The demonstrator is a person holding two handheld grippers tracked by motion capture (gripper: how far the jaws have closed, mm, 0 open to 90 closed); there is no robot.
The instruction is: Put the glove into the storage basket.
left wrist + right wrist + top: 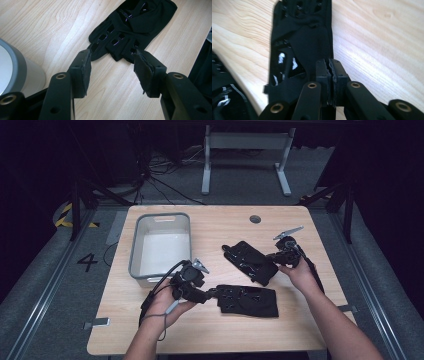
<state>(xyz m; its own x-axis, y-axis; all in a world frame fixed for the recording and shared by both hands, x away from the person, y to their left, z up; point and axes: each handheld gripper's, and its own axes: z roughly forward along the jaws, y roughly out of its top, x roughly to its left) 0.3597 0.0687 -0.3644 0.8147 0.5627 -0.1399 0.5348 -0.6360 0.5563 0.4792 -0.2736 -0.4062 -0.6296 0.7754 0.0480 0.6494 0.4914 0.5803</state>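
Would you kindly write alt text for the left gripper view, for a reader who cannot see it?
The left hand-held gripper stands open just short of a black fingerless glove lying flat on a light wooden table, its two black jaws either side of the glove's near edge. The rounded corner of a grey bin sits at the left edge.

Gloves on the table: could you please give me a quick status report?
Left gripper open, jaws either side of near glove's edge. Right gripper shut on far glove. Grey bin at left, nothing in the way.
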